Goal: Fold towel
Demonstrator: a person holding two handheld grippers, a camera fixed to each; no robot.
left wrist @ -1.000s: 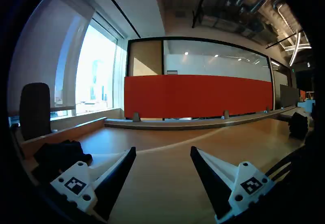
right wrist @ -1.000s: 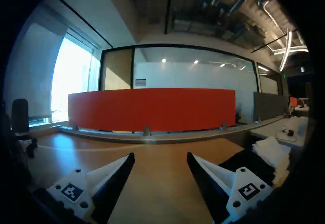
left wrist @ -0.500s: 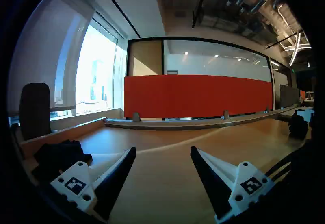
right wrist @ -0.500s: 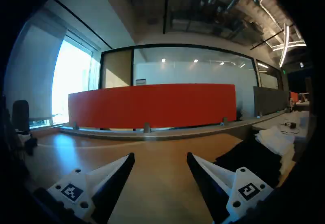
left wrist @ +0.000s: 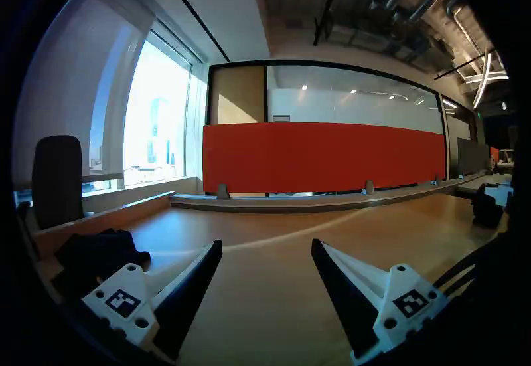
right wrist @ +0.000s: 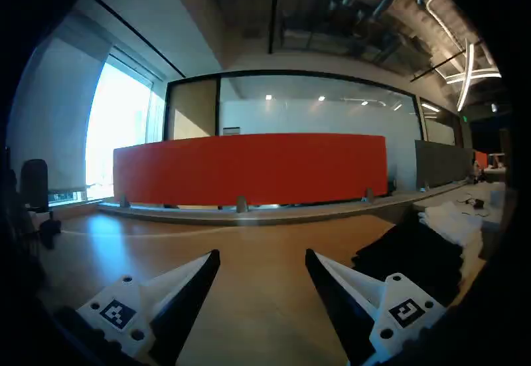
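1. Right up close in the left gripper view, the left gripper has its two white fingers spread wide apart. They're clamped on nothing, and plain wooden table shows through the gap.
2. Just outside its left finger, a crumpled dark cloth sits in a heap on the table. It looks like a towel, and it's not touching the finger as far as I can tell.
3. Way out past the right finger, near the far end of the table, there's a small dark lump. It's too small to say what it is.
4. Straight ahead beyond the fingertips, a long red partition runs along the table's far edge. A bright window and a dark chair back are off on the left-finger side.
5. Same deal in the right gripper view: the right gripper is wide open too, with bare wood between the tips.
6. Outside its right finger, a stack of folded black towels rests on the table, near the finger but apart from it.
7. Just behind that stack is a pile of white towels. I can't tell whether the two piles touch.
8. Farther off beyond the tips, the red partition spans the view, with the window on the left-finger side.
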